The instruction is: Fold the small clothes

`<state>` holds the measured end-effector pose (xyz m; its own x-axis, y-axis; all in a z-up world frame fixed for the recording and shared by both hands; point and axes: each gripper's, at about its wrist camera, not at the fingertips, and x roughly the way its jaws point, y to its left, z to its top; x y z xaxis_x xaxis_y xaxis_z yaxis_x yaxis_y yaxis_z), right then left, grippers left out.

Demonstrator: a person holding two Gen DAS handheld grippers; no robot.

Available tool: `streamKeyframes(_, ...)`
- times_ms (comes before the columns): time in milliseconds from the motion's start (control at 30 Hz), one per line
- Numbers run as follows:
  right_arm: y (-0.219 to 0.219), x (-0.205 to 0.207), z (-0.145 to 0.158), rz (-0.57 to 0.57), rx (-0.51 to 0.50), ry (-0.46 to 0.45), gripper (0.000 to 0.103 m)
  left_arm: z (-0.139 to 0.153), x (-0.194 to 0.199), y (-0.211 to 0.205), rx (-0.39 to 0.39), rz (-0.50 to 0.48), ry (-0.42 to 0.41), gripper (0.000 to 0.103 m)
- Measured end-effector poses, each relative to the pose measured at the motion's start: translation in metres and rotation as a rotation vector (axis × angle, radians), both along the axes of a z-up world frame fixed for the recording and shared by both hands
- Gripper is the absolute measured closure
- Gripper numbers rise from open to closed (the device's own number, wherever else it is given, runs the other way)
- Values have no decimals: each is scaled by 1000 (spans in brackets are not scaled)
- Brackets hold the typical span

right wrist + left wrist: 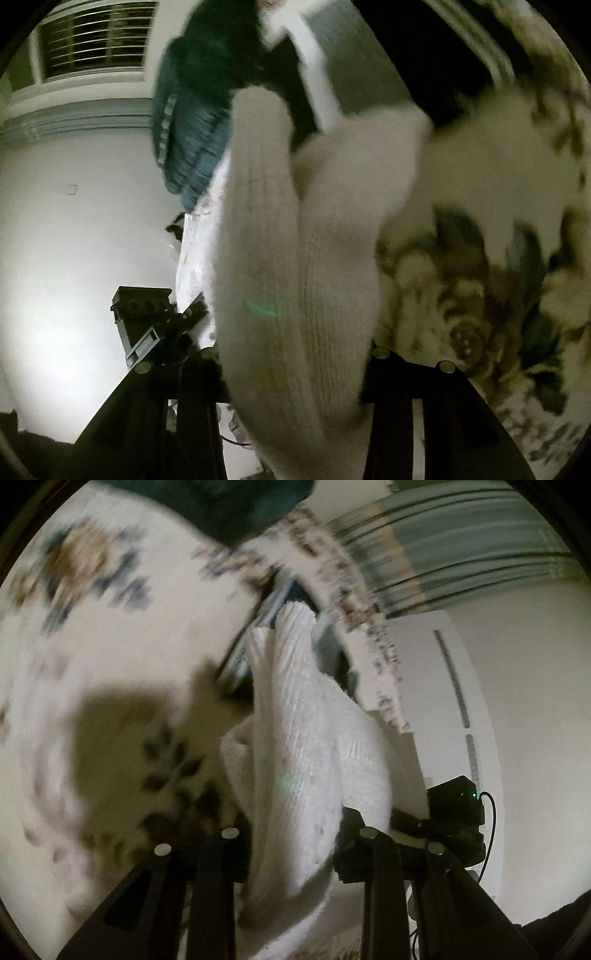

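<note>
Between the black fingers of the left gripper [291,834] a white ribbed knitted garment [295,738] is hanging in thick folds, its cloth filling the gap and the fingers pressing on it from both sides; the same white ribbed knitted garment [291,258] is bunching between the fingers of the right gripper [295,365], which are likewise closing on it, so that each tool is gripping a part of the one piece. The garment is being held up off a cream bedspread printed with brown and blue flowers [92,635], which is showing blurred on the left of the left wrist view and on the right of the right wrist view; a dark shadow [122,734] is lying on the spread just beside the cloth. Farther back a dark teal quilted fabric [192,122] is lying at the spread's far edge; behind it are showing a plain white wall [74,221] and a window with horizontal blinds [96,40].
</note>
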<state>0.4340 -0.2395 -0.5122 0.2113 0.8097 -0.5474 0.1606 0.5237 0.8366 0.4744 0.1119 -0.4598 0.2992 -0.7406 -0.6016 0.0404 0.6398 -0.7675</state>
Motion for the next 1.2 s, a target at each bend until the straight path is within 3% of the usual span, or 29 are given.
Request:
streamKeyframes(133, -33, 32, 53, -33, -2, -75, 60, 48, 47, -33, 3, -24, -86, 79)
streamKeyframes(333, -62, 105, 89, -67, -57, -177, 60, 51, 127, -74, 48, -42, -144, 76)
streamKeyframes(500, -82, 169, 58, -76, -67, -168, 60, 16, 188, -104, 155, -66, -145, 74)
streamKeyframes(700, -93, 244, -23, -61, -94, -67, 59, -40, 223, -124, 256, -69, -67, 73)
streamKeyframes(767, -94, 252, -41, -59, -109, -44, 55, -44, 224, -126, 283, -59, -70, 61)
streamKeyframes(833, -96, 253, -42, -62, -124, -36, 46, -40, 222, -128, 326, -49, -103, 58)
streamKeyframes(900, -92, 251, -32, -50, -263, -42, 33, -33, 220, -129, 381, -43, -131, 39)
streamKeyframes(967, -87, 251, -23, -45, -422, -56, 26, -26, 219, -130, 433, -33, -149, 0)
streamKeyframes(1067, -73, 234, 0, -64, -718, -100, 0, -19, 217, -130, 509, 1, -174, 0)
streamKeyframes(1200, -51, 201, 22, -90, -999, -107, 0, -10, 202, -140, 655, 20, -192, 0)
